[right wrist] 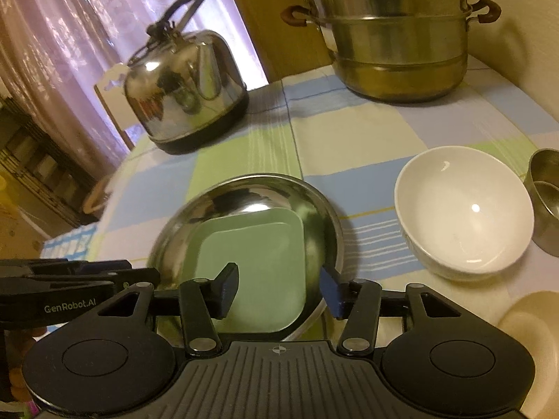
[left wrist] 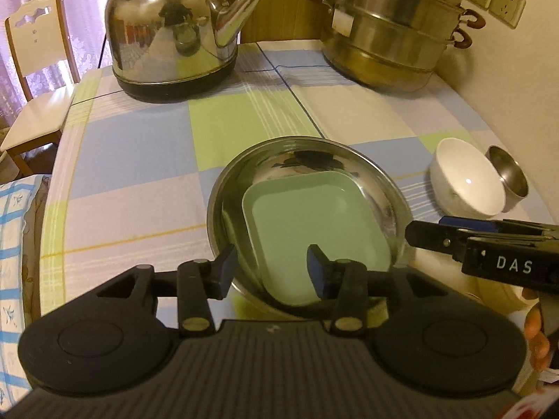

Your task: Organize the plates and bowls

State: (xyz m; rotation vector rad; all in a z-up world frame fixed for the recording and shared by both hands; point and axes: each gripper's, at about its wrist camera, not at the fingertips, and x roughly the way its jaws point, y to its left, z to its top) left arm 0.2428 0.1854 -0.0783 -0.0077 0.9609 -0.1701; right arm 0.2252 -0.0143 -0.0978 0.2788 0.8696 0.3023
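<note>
A round steel dish (left wrist: 265,164) (right wrist: 244,199) sits on the checked tablecloth with a pale green square plate (left wrist: 314,230) (right wrist: 258,255) lying inside it. My left gripper (left wrist: 272,265) hangs open over the dish's near-left rim, its pads clear of the metal. My right gripper (right wrist: 279,286) is open over the near-right rim; one finger is above the green plate, the other beside the rim. Each gripper shows in the other's view, the right gripper (left wrist: 426,227) and the left gripper (right wrist: 143,269). A white bowl (left wrist: 464,181) (right wrist: 464,209) and a small steel cup (left wrist: 510,178) (right wrist: 546,192) stand to the right.
A steel kettle (left wrist: 171,35) (right wrist: 185,90) stands at the back left and a stacked steamer pot (left wrist: 391,28) (right wrist: 398,31) at the back right against the wall. A cream plate (right wrist: 531,317) lies near the front right. A chair (left wrist: 35,52) stands off the table's left side.
</note>
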